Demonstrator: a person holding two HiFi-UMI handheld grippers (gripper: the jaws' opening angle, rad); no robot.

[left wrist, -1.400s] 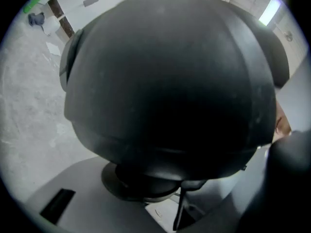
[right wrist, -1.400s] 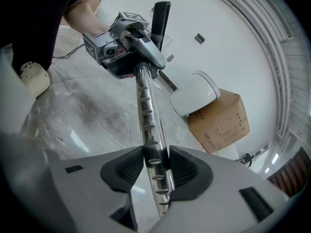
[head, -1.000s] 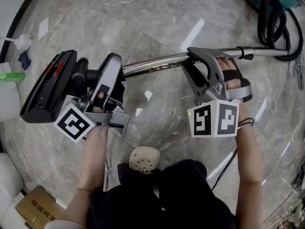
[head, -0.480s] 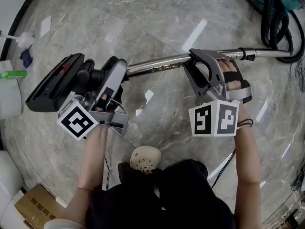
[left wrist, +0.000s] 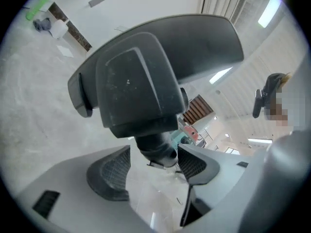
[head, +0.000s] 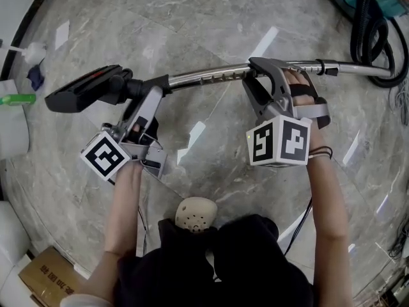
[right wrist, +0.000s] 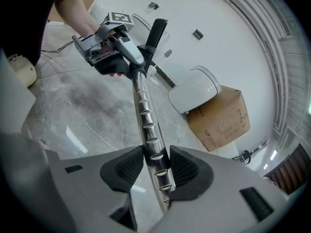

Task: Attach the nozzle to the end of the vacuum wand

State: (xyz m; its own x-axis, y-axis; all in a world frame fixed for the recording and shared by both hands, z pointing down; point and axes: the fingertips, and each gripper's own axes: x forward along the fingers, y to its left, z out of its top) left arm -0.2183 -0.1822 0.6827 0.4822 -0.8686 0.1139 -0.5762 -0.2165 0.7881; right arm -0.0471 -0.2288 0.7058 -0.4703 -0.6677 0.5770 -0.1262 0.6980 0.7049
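The left claw (left wrist: 153, 171) is opening, with its pads loose on either side of the neck of the nozzle (left wrist: 131, 91). The nozzle sits at the end of the wand (right wrist: 146, 120), above the floor (head: 211, 18). The right claw (right wrist: 156, 171) is clamped on the ribbed wand.

Open floor (head: 192, 31) beyond wand (head: 204, 77), seemingly

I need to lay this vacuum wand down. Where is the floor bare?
Bare marble floor lies beyond the wand, between the nozzle and the coiled hose. A smaller patch sits between the wand and the shoe. The left edge is crowded: green bottle, cardboard box.
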